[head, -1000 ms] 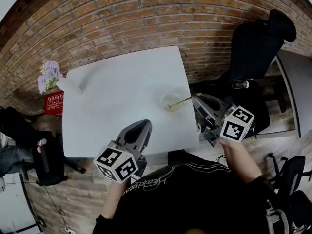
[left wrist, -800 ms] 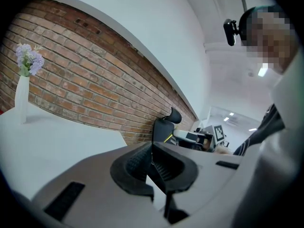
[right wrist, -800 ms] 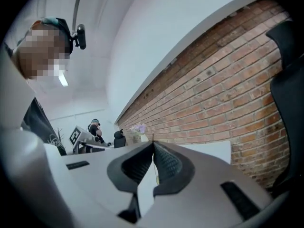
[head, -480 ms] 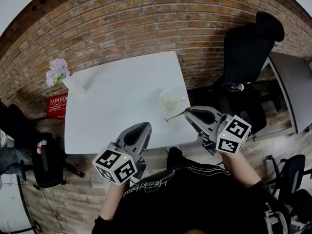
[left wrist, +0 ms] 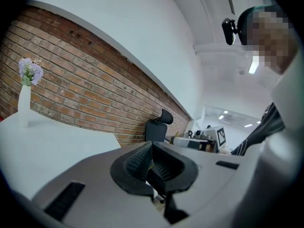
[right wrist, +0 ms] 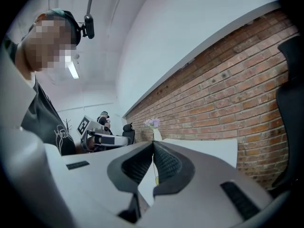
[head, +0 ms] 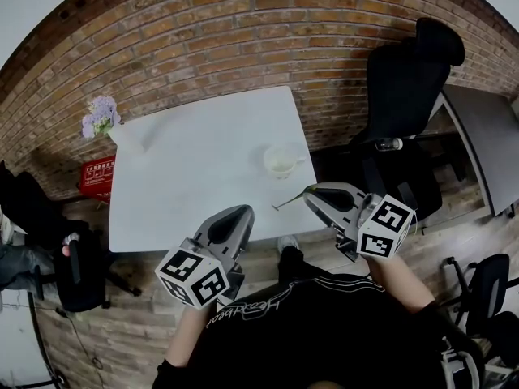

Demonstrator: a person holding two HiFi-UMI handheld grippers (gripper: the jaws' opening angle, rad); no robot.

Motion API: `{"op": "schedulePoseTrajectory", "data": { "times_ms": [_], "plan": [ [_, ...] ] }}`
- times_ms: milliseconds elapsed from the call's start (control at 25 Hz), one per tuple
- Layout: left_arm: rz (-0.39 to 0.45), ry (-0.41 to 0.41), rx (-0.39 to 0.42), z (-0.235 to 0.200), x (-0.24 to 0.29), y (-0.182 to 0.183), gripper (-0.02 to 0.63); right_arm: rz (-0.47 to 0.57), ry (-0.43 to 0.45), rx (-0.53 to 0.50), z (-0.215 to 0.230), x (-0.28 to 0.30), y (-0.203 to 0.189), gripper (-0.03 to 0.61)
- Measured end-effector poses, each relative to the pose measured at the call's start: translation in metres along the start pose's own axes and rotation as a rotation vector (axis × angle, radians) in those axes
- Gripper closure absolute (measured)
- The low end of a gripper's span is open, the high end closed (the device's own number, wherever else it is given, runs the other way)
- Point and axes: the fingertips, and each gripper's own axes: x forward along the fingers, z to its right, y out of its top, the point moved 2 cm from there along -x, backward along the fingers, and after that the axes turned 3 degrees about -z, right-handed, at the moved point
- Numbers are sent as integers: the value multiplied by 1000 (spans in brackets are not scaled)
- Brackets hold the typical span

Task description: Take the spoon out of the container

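Head view, counter: white counter [head: 186,193] before a brick wall, a vase [head: 123,138] at its far left corner.
Head view, container: the container [head: 281,162] stands near the right edge.
Head view, spoon: the spoon [head: 290,200] is out of the container, over the near right corner, one end in the right gripper [head: 312,191] and the other pointing left.
Head view, left gripper: the left gripper [head: 235,220] is at the near edge, well apart from the spoon.
Left gripper view, jaws: pressed together, nothing between them; vase far left, a chair [left wrist: 158,127] beyond.
Right gripper view, jaws: clenched on the thin spoon, which runs out between them; vase and counter beyond.
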Motion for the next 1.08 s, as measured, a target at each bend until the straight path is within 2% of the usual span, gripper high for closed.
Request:
{"op": "schedulePoseTrajectory", "data": {
  "times_ms": [440,1080],
  "plan": [
    [1,-16,22,10,2,5,606,15,-3,12,-1,-8,5,578],
    [-4,-6,16,-2,12,7,606,25,-9,34,14,-1,5,578]
  ]
}}
